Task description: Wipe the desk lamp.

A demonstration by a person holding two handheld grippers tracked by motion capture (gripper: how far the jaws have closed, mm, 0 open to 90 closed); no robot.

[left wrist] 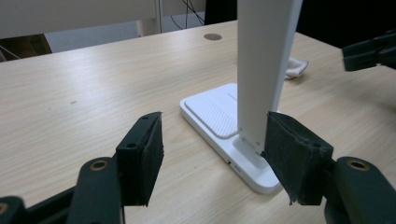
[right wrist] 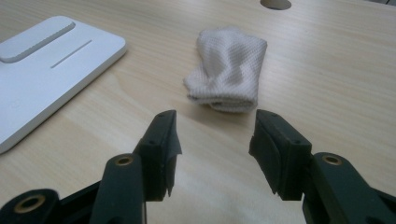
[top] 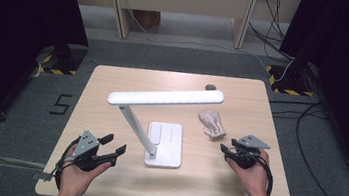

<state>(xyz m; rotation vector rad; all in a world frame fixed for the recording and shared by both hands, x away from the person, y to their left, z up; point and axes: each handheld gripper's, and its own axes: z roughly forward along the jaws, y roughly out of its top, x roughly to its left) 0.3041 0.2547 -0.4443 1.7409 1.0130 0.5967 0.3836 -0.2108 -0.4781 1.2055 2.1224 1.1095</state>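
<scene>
Two hand-held grippers are working over the wooden bench (top: 232, 185), one in each of the person's hands. The left hand-held gripper (top: 112, 147) is standing with its jaws spread wide and nothing between them; in the left gripper view (left wrist: 212, 156) its right pad is sitting just in front of the foot of the white desk lamp (top: 159, 126), though whether it is touching the lamp cannot be told. The lamp's flat base (left wrist: 224, 126) is lying just ahead and to the right of this gripper, and the slanted stem (left wrist: 264, 60) is rising straight in front of it, blocking the way towards the far right of the bench.

The right hand-held gripper (top: 229, 149) is also gaping open, holding nothing. In the right gripper view (right wrist: 212, 149) the folded pale cloth (right wrist: 229, 70) is lying on the bench just ahead of the jaws, apart from both pads, with bare wood in between. The lamp base (right wrist: 42, 70) is sitting off to the left of this gripper, well clear of the cloth. Beyond the cloth, a round hole in the bench (right wrist: 275, 3) is showing at the far edge. From the high view, the long lamp head (top: 167, 98) is hanging over the bench beyond both grippers, its tip reaching above the area just behind the cloth (top: 212, 124).
</scene>
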